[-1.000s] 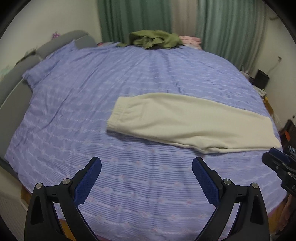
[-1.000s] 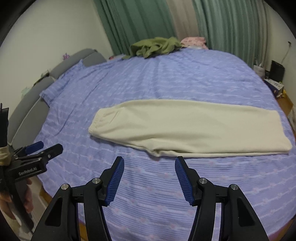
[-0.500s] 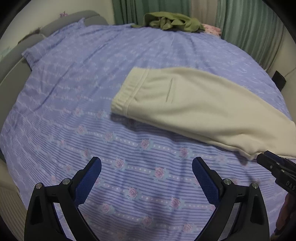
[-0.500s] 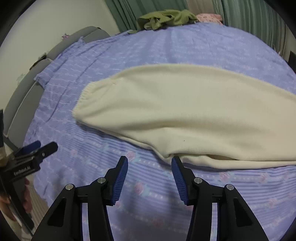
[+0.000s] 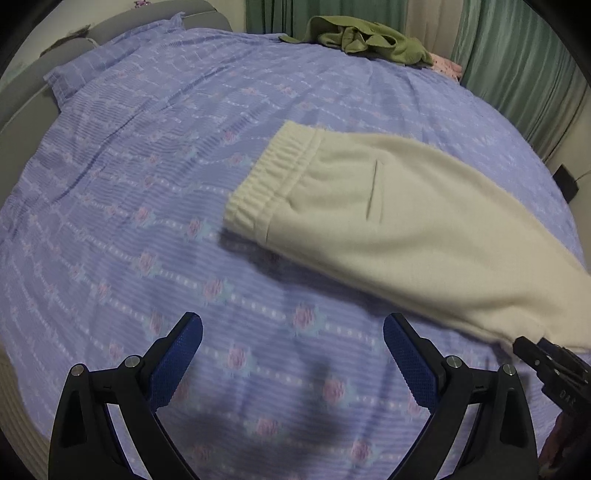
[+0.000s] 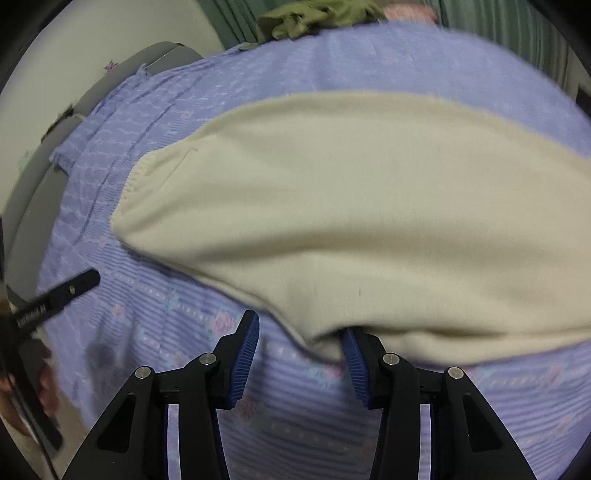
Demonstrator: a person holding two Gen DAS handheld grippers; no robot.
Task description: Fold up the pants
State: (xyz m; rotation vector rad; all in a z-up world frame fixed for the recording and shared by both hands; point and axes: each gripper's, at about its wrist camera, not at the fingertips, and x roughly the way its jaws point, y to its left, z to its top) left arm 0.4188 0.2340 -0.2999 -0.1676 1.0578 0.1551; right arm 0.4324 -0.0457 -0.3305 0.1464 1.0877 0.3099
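Observation:
Cream pants (image 5: 406, 229) lie flat on the bed, folded lengthwise, with the elastic waistband (image 5: 273, 181) at their left end. My left gripper (image 5: 292, 325) hovers open and wide over the bare sheet, short of the waistband, with nothing between its fingers. In the right wrist view the pants (image 6: 351, 206) fill the middle. My right gripper (image 6: 299, 326) is open at their near folded edge. Its right fingertip (image 6: 349, 341) sits against that edge, partly hidden by the cloth; its left one is over the sheet. Each gripper shows in the other's view: the right gripper (image 5: 546, 362), the left gripper (image 6: 70, 288).
A purple striped bedsheet (image 5: 147, 184) with rose print covers the bed. An olive-green garment (image 5: 369, 37) and something pink (image 5: 447, 64) lie at the far edge by green curtains. A grey headboard (image 5: 110, 22) runs along the left. A hand (image 6: 22, 398) holds the left gripper.
Both grippers have sunk toward the bed and come closer to the pants. The right gripper's jaws have narrowed, and its right fingertip has reached the near folded edge.

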